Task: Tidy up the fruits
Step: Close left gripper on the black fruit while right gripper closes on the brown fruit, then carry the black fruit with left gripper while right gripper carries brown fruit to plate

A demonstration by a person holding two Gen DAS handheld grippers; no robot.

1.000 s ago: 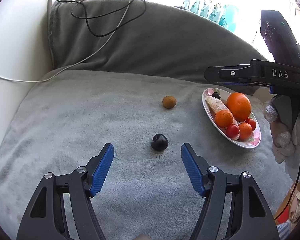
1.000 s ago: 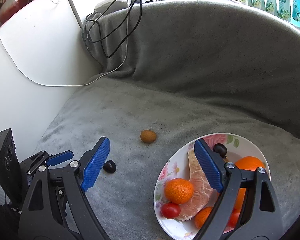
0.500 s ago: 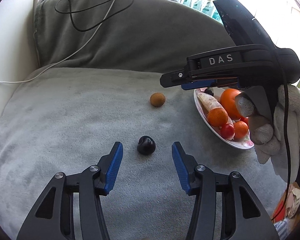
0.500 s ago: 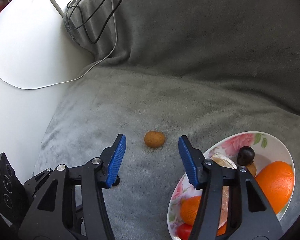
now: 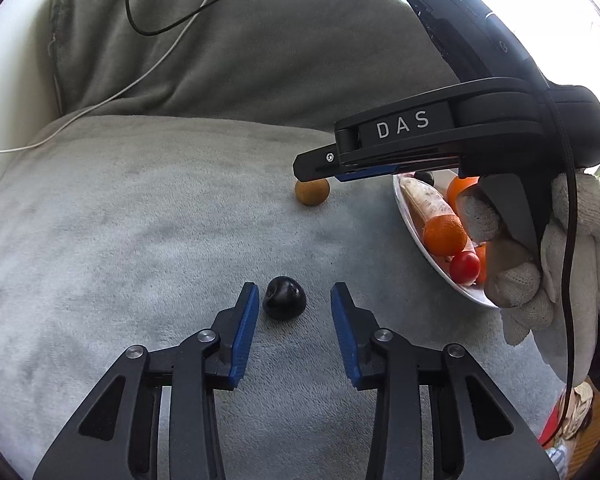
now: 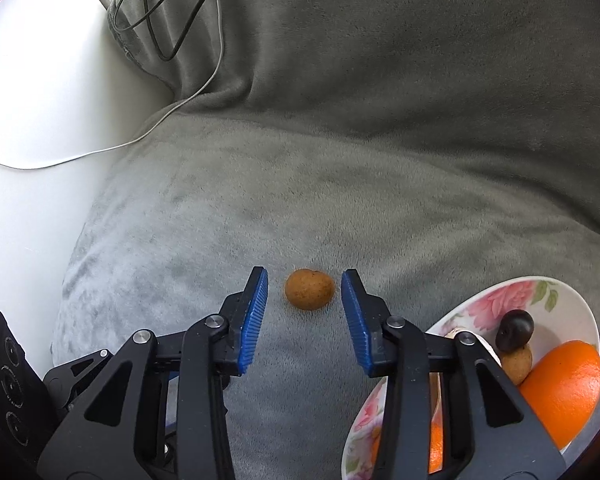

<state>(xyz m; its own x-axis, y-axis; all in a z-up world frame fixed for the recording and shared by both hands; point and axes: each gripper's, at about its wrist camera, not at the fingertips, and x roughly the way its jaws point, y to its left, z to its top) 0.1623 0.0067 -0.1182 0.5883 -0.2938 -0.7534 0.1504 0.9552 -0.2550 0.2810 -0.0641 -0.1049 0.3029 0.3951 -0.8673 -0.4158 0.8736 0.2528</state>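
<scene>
A dark plum [image 5: 284, 303] lies on the grey blanket, between the blue fingertips of my open left gripper [image 5: 294, 304], untouched. A small brown fruit [image 6: 309, 289] lies between the fingertips of my open right gripper [image 6: 304, 292], with a gap on each side. It also shows in the left wrist view [image 5: 312, 192], partly under the right gripper's body [image 5: 440, 136]. A floral plate [image 6: 556, 300] at the right holds a large orange [image 6: 564, 384], a dark fruit [image 6: 514, 329], a small brown fruit [image 6: 518, 364], a mandarin [image 5: 444, 234] and a cherry tomato [image 5: 465, 267].
The blanket covers a seat cushion and a back cushion [image 6: 400, 60]. Black and white cables [image 6: 180, 20] trail over the back cushion's left end. A white wall [image 6: 40, 92] is at the left. My gloved hand [image 5: 540, 264] holds the right gripper in front of the plate.
Both grippers have moved forward and down and narrowed their jaws. The plum now lies between the left fingertips and the brown fruit between the right ones.
</scene>
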